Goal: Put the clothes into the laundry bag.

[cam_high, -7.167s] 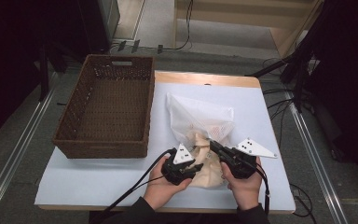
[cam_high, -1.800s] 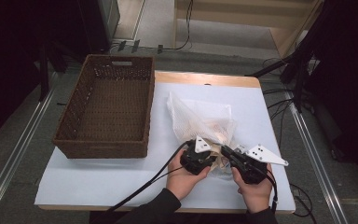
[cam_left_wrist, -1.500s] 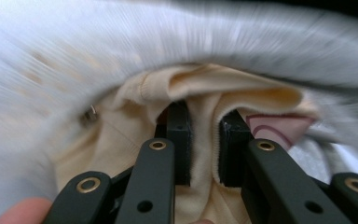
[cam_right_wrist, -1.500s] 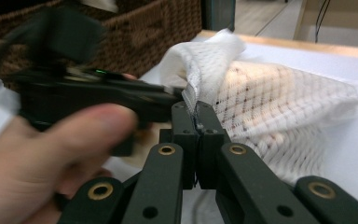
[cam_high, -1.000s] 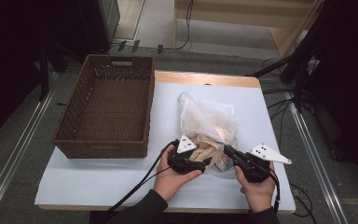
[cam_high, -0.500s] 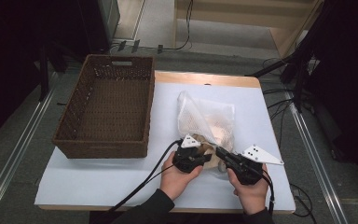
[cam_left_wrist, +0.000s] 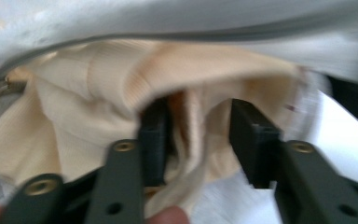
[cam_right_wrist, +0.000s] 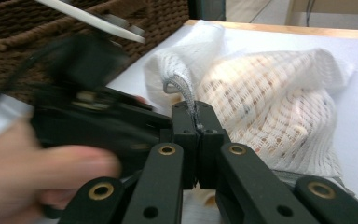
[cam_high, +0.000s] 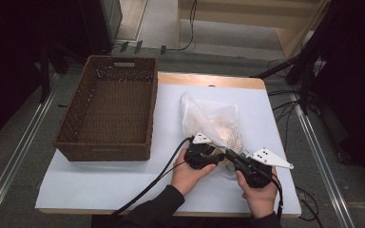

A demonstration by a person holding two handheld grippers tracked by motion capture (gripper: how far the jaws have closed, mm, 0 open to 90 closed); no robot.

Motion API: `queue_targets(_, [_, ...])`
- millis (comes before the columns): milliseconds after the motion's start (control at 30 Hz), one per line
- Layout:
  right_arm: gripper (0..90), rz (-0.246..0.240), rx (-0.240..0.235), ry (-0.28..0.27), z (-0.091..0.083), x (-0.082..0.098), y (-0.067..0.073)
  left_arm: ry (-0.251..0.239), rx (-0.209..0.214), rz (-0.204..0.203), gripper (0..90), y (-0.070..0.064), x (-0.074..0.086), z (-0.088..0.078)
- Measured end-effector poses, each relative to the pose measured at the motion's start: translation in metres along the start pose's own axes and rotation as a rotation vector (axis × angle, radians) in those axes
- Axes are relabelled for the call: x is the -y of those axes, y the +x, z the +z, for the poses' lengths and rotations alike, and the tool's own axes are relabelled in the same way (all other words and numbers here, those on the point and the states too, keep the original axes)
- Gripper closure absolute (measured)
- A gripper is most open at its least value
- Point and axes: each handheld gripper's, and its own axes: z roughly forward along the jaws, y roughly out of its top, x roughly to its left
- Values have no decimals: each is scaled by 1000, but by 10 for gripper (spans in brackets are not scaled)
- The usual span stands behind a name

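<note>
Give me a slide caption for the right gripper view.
Right gripper clamps the white mesh bag's zippered edge while the left gripper works at its opening, wicker basket behind.

The white open-mesh fabric laundry bag looks soft and netted, and the cream ribbed knit garment inside is matt cloth. At nine o'clock, the brown woven wicker basket looks rough. The white tabletop is smooth and matt.

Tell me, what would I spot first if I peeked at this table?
A white mesh bag stuffed with cream cloth sits mid-table, near the person. The right gripper pinches the bag's edge, while the left gripper, jaws just opening, pokes into the cloth. A big brown wicker basket waits at the left.
</note>
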Motion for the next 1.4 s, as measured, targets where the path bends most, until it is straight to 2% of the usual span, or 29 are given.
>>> queue_targets(33, [900,9,6,0,0,0,-2,0,0,0,514,0,0,0])
queue_targets(100, [900,5,12,-2,0,1,-5,-61,-9,10,500,1,3,-21])
queue_targets(167, [900,18,24,-7,-3,0,-10,-104,-35,-10,493,5,8,-36])
queue_targets(233, [900,24,31,-11,-3,0,-12,-114,-108,-43,492,12,15,-47])
queue_targets(267, [900,27,33,-10,-3,0,-13,-108,-142,-69,499,16,19,-50])
queue_targets(367, [900,29,31,-9,-2,0,-14,-82,-193,-153,524,30,28,-53])
queue_targets(400, [900,27,33,-9,-2,0,-13,-66,-204,-163,539,32,29,-52])
queue_targets(467, [900,24,33,-4,0,0,-12,-42,-195,-182,540,35,28,-47])
queue_targets(567, [900,20,31,3,2,1,-11,13,-231,-184,545,37,26,-37])
queue_targets(633, [900,17,32,3,2,2,-11,32,-271,-171,585,39,25,-32])
queue_targets(767, [900,15,30,1,2,2,-12,37,-286,-151,593,37,22,-26])
queue_targets(900, [900,13,28,2,2,3,-12,68,-330,-88,659,32,19,-20])
queue_targets(933, [900,13,27,0,2,2,-12,74,-338,-82,718,31,19,-20])
queue_targets(967, [900,13,27,0,2,2,-12,75,-338,-71,718,31,18,-19])
queue_targets(1000, [900,10,26,-1,2,2,-11,89,-357,-42,774,30,18,-18])
queue_targets(1033, [900,10,26,-1,2,2,-11,90,-357,-24,774,29,18,-18])
queue_targets(1067, [900,10,27,-1,2,2,-11,99,-331,-13,817,29,18,-17])
queue_targets(1100, [900,8,25,0,2,2,-11,99,-326,2,869,27,19,-16])
queue_targets(1167, [900,8,25,2,3,2,-10,112,-319,30,900,25,19,-16])
queue_targets(1200, [900,8,25,2,3,2,-10,113,-314,34,900,25,19,-17])
queue_targets(1233, [900,10,25,2,3,2,-9,117,-279,28,900,27,20,-20])
queue_targets(1267, [900,8,24,2,2,2,-9,117,-279,28,900,27,20,-20])
queue_targets(1300, [900,8,24,2,2,2,-9,114,-259,21,900,27,21,-22])
queue_targets(1400, [900,8,25,-2,1,2,-11,116,-234,33,900,25,26,-33])
